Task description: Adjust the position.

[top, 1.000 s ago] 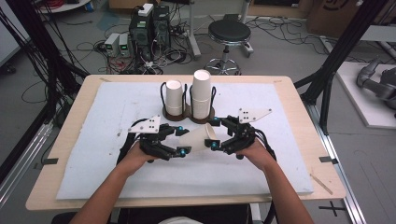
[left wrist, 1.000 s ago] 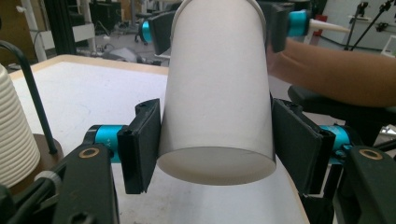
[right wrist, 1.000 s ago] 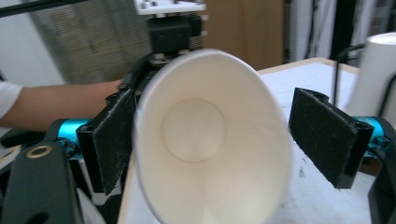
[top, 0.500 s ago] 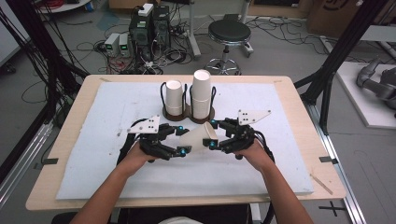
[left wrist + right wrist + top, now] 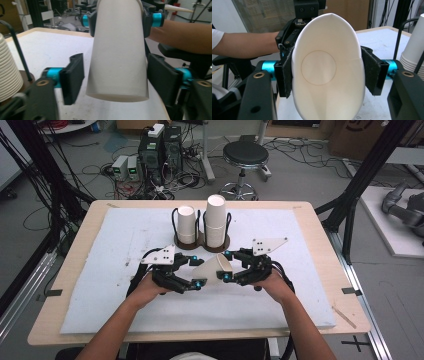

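- White paper cup (image 5: 214, 269), smooth and tapered, lies sideways in the air between the two grippers, just in front of the dark round cup holder (image 5: 202, 241) and above the pale foam mat (image 5: 115, 250) covering the wooden tabletop (image 5: 320, 215).
- Right gripper (image 5: 228, 267) has its black padded fingers (image 5: 287, 72) clamped on the cup's mouth end; in the right gripper view the rim is squeezed from round into a tall oval, with a crease at the top.
- Left gripper (image 5: 196, 274) flanks the cup's narrow base end; in the left gripper view its fingers (image 5: 73, 77) stand spread, with a gap on each side of the wall.
- Risk, as I judge it: thin paper buckles easily, so more squeeze could fold the rim for good.
- A slick wall could slip if the left gripper grabs off-centre.
- Behind the held cup, the holder carries a single white cup (image 5: 186, 224) and a taller ribbed stack of white cups (image 5: 216, 220) inside black wire loops; a careless swing could knock them.
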Tool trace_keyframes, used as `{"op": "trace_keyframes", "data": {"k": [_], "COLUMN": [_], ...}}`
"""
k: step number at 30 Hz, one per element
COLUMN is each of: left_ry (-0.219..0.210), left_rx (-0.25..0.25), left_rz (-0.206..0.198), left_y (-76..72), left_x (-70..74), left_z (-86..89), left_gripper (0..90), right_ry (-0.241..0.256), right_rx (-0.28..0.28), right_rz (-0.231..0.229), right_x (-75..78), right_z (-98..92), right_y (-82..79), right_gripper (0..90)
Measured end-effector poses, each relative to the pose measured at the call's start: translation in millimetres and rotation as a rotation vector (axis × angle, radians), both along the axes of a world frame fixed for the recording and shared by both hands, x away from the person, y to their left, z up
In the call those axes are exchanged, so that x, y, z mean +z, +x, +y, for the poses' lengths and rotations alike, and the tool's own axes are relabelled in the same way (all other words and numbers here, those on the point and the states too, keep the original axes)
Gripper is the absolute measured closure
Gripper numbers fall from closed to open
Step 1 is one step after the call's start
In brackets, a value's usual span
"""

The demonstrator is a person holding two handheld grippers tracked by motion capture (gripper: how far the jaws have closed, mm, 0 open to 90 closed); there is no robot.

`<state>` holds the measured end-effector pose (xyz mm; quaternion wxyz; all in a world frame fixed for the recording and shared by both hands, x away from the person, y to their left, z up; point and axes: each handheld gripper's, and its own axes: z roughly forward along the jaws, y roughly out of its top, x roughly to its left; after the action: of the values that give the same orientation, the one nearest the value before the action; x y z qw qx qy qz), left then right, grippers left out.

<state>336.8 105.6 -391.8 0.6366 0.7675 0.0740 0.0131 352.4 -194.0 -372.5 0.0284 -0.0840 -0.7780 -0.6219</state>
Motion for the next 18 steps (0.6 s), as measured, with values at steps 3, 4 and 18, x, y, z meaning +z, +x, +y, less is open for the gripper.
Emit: {"op": "trace_keyframes", "data": {"k": [3, 4, 18], "left_ry": [-0.002, -0.003, -0.055], "left_rx": [-0.002, -0.002, 0.04], "left_rz": [0.0, 0.002, -0.008], "left_y": [0.3, 0.1, 1.3], "left_x": [-0.2, -0.2, 3.0], "left_z": [-0.4, -0.5, 5.5], "left_gripper": [35.7, 35.6, 35.1], "right_ry": [0.003, 0.008, 0.067], "right_rx": [-0.005, -0.009, -0.096], "right_rz": [0.01, 0.013, 0.06], "right_x": [0.0, -0.1, -4.4], "right_z": [0.7, 1.3, 0.6], "right_y": [-0.2, -0.2, 1.5], "right_gripper": [32.6, 30.6, 18.2]}}
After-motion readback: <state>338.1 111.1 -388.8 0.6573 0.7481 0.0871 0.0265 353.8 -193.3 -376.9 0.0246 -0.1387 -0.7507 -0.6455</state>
